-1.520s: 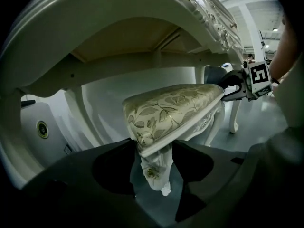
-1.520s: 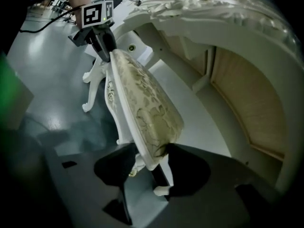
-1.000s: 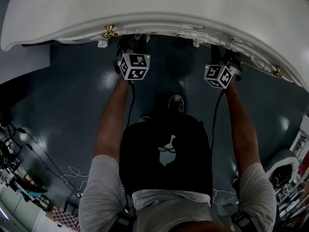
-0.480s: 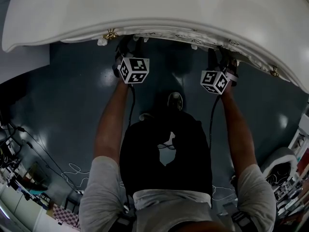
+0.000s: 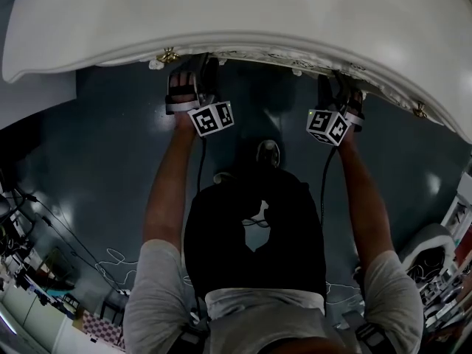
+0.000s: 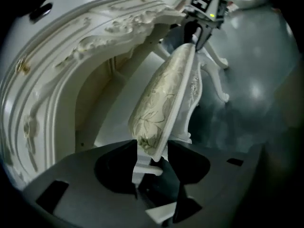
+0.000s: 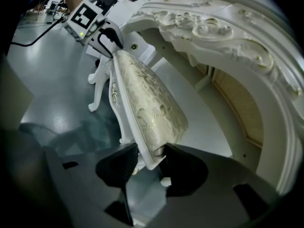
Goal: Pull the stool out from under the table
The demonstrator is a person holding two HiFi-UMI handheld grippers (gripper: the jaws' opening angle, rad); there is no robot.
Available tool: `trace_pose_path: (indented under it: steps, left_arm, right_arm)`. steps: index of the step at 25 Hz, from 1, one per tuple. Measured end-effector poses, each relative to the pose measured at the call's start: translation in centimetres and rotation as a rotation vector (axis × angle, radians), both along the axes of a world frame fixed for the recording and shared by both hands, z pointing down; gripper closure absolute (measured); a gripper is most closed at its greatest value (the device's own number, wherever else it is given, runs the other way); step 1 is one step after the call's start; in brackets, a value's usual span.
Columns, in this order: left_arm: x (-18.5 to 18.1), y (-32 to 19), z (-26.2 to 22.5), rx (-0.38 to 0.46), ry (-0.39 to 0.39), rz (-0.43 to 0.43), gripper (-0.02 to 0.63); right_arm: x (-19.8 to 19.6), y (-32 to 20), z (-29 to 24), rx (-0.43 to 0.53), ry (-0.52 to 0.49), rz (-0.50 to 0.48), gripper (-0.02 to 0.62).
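Since the earlier frame the left gripper (image 6: 152, 148) had rolled, its marker cube (image 5: 211, 117) sitting lower in the head view. Its jaws had just been opening, yet the stool (image 6: 164, 94) seat's edge was clamped between them. Square black-and-white markers covered both cubes. The right gripper (image 7: 149, 152) gripped the seat's other end. The stool lay under the white table (image 5: 221, 13) rim, upper frame.

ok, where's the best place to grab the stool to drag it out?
Probably the seat rim of the stool, near an end, from the open floor side: one jaw on the cushion, one beneath. It's thin and flat there; the table overhangs it, and the legs are curved.
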State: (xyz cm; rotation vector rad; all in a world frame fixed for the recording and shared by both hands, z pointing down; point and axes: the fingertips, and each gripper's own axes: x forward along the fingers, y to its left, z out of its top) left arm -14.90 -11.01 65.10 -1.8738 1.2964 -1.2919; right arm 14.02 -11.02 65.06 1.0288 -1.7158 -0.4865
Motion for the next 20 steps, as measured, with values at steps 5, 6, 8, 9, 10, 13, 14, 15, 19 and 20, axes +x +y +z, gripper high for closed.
trace_pose_path:
  steps: [5,6,8,9,10,13,14,15,19,20]
  left_arm:
    - [1.7,-0.8,0.3,0.0,-0.22,0.131,0.4]
    - [1.8,-1.1,0.4,-0.011,-0.241,0.136,0.399]
    - [1.7,-1.4,0.4,-0.009,-0.261,0.137,0.399]
    - [1.5,-1.4,0.4,-0.004,-0.265,0.133,0.4]
    - [1.5,-1.4,0.3,-0.002,-0.261,0.129,0.399]
    - [1.9,-1.4,0.2,-0.016,-0.246,0.138,0.425]
    - [2.0,-1.3,0.4,-0.021,-0.249,0.144,0.431]
    - [1.9,-1.2,0.7,-0.025,-0.255,0.146,0.434]
    - [1.4,-0.8,0.6,-0.037,-0.25,0.1,0.44]
    - [1.4,-0.7,0.5,-0.04,-0.244,0.091,0.44]
  right_arm:
    - [0.0,0.1,-0.1,0.006,0.023,0.016,0.399]
    - [0.0,0.0,-0.1,0.002,0.026,0.019,0.399]
    - [-0.3,-0.3,0.0,-0.009,0.026,0.014,0.399]
    - [-0.5,-0.5,0.0,-0.013,0.027,0.011,0.399]
    - [-0.5,-0.7,0.0,-0.016,0.029,0.014,0.4]
    - [0.0,-0.5,0.1,-0.016,0.033,0.045,0.404]
    - [0.0,-0.3,0.2,-0.019,0.032,0.052,0.405]
    - [0.0,-0.1,0.4,-0.023,0.032,0.053,0.405]
    - [-0.5,0.5,0.6,-0.035,0.031,0.039,0.408]
    - [-0.5,0.7,0.6,-0.036,0.029,0.04,0.408]
